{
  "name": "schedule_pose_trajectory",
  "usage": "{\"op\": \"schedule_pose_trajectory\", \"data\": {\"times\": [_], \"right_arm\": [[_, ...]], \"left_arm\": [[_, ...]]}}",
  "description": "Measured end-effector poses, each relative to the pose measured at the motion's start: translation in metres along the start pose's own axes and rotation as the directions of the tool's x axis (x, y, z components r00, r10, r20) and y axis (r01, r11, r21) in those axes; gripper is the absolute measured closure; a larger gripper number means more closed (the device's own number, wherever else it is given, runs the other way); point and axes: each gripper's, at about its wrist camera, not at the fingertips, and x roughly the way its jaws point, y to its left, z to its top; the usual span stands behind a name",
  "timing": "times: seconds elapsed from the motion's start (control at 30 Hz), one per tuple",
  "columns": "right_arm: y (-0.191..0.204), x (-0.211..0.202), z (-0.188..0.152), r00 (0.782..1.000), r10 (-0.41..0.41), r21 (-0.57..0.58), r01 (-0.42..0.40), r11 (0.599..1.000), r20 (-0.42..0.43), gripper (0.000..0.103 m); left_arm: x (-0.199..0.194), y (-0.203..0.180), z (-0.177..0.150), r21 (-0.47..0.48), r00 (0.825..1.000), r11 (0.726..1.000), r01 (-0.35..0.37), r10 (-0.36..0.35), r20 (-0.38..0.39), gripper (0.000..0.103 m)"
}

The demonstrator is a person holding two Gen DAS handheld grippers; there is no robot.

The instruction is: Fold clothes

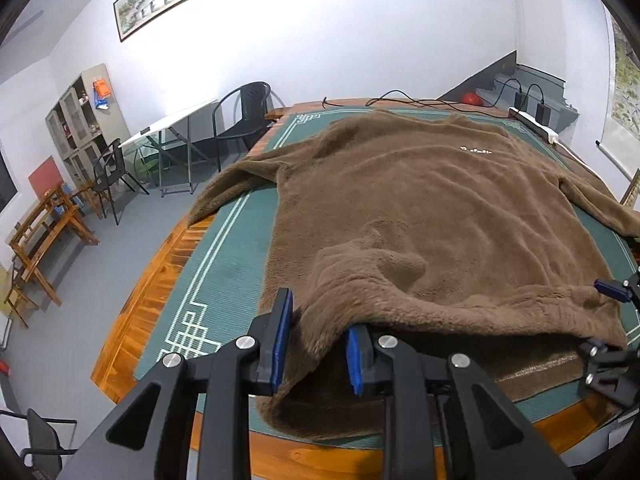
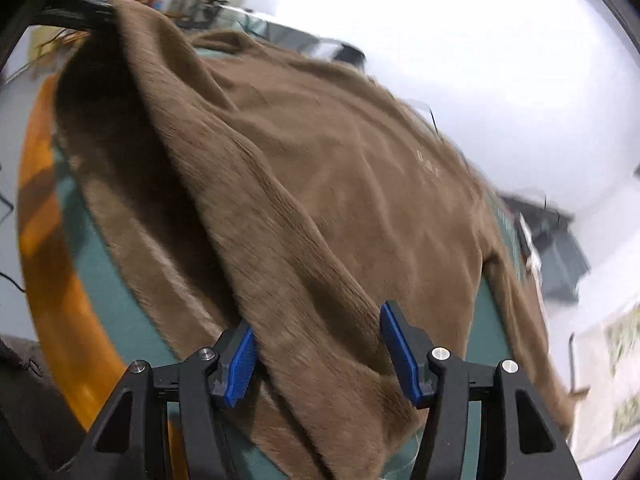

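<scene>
1. Your left gripper [image 1: 320, 344] sits at the near hem of a brown fleece sweater [image 1: 420, 208], its blue-padded fingers [image 1: 280, 340] parted with a bunch of the hem's top layer between them; the fabric fills the gap, but you cannot tell whether the pads press it firmly.
2. Your right gripper [image 2: 320, 354] takes the hem further along the same near edge, its jaws also apart with a thick fold of fleece running through the gap; this view is motion-blurred, so the firmness of the hold is unclear.
3. Seen from the left wrist, the right gripper [image 1: 600, 320] shows at the sweater's near right corner, one blue pad above the fabric and the other below.
4. The sweater lies spread chest-up on a green mat [image 1: 224, 264] with a pale line border, collar at the far end, small white lettering [image 1: 476, 151] on the chest.
5. Between the two grippers the hem's top layer is raised off the mat, opening a dark pocket beneath it.
6. One sleeve [image 1: 228, 188] trails off the mat's left edge over the orange wooden table [image 1: 160, 272]; the other runs off toward the mat's right edge.
7. Bare mat shows left of the sweater's body; beyond the collar, a white power strip [image 1: 536, 124] and black cables [image 1: 400, 100] lie near the table's far edge.
</scene>
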Motion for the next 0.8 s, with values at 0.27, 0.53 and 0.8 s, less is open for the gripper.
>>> {"op": "schedule_pose_trajectory", "data": {"times": [0.27,0.53,0.8], "right_arm": [[-0.034,-0.005,-0.015,0.997,0.049,0.060,-0.045,0.997,-0.060,0.094],[-0.026,-0.027,-0.050,0.986,0.075,-0.063,-0.085,0.994,-0.147,0.096],[-0.031,-0.026,-0.058,0.983,0.090,-0.059,-0.101,0.993,-0.159,0.096]], "left_arm": [[0.006,-0.007,-0.014,0.049,0.999,0.999,0.004,-0.002,-0.045,0.073],[0.018,-0.002,-0.056,0.121,0.984,0.993,-0.010,0.032,-0.178,0.075],[0.028,0.035,-0.080,0.044,0.962,0.996,-0.075,0.084,-0.261,0.076]]}}
